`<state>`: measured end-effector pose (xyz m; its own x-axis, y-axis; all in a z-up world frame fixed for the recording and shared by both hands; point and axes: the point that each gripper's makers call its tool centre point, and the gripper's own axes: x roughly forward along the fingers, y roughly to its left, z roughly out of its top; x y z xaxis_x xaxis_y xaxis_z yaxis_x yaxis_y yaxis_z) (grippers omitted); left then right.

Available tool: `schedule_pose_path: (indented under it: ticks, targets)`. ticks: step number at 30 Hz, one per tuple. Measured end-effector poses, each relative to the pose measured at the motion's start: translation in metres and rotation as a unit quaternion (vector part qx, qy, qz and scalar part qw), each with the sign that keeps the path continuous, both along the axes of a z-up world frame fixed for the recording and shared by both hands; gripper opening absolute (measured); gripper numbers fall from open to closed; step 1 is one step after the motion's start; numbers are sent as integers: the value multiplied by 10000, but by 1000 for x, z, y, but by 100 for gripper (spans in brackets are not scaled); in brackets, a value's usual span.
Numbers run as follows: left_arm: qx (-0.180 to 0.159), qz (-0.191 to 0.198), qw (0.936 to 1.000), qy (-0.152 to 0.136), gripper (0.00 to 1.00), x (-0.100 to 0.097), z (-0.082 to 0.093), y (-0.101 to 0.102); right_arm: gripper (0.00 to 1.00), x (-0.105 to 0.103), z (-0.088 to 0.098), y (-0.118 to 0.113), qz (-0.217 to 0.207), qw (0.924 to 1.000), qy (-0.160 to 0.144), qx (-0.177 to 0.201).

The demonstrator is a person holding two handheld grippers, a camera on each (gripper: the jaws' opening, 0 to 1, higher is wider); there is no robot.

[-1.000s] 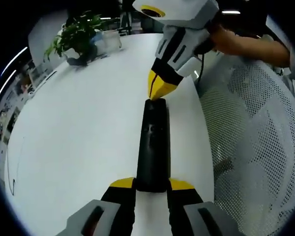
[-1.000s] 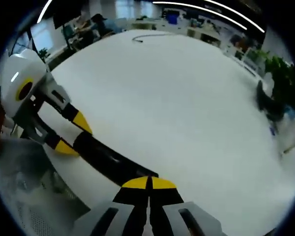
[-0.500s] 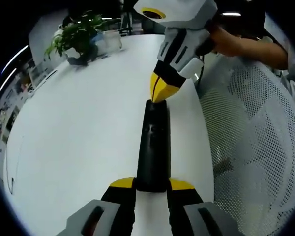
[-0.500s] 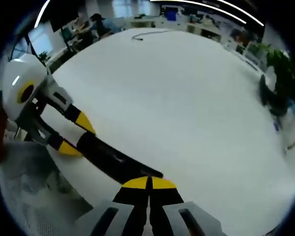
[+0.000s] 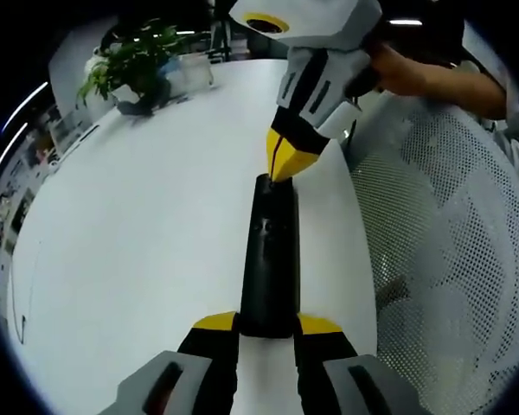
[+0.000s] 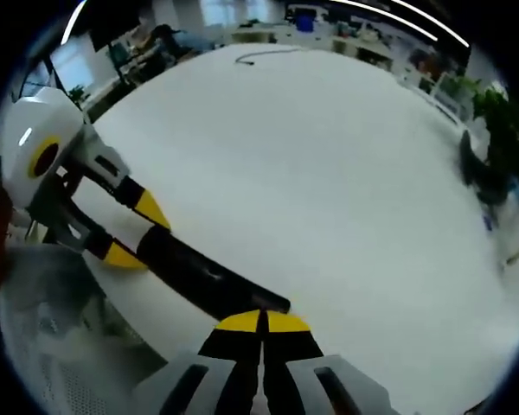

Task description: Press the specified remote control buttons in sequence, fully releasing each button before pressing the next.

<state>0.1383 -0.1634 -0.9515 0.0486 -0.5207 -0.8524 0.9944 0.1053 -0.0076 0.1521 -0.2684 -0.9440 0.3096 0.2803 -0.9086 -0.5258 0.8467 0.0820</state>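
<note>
Over the white table (image 5: 138, 225), the left gripper (image 5: 267, 324) is pinching the black remote (image 5: 269, 259), while the right gripper (image 5: 285, 162) (fingers pressed together) sits at its far end.

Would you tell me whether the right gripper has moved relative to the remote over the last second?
Yes: the right gripper has lifted slightly off the remote's far end.

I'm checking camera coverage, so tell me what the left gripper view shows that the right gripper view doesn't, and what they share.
Left gripper view alone: the person's hand holding the right gripper, and the white mesh chair beside the table.
Right gripper view alone: the left gripper seen from outside, shut on the remote's far end, and a dark cable at the table's far edge.
Shared: the black remote, the white table, and the potted plant.
</note>
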Motion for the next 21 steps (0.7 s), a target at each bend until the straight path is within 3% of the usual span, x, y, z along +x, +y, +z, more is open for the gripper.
schedule_pose_path:
  ticks: [4, 6, 10, 13, 17, 19, 21]
  targets:
    - [-16, -13, 10000, 17, 24, -1, 0, 0, 0, 1, 0, 1, 68, 10000, 19, -23]
    - [-9, -23, 10000, 14, 24, -1, 0, 0, 0, 4, 0, 2, 389, 9987, -224, -234]
    - [-4, -34, 10000, 17, 24, -1, 0, 0, 0, 1, -1, 3, 547, 9973, -204, -451]
    - [-23, -27, 10000, 31, 24, -1, 0, 1, 0, 2, -1, 1, 366, 9990, -119, -237]
    - [-95, 32, 9999, 30, 24, -1, 1, 1, 0, 4, 0, 2, 10, 9997, -228, 16]
    - [-161, 70, 9998, 46, 24, -1, 1, 2, 0, 5, 0, 2, -312, 9990, -70, 326]
    - [-129, 50, 9999, 33, 24, -1, 1, 1, 0, 5, 1, -1, -436, 9983, -2, 398]
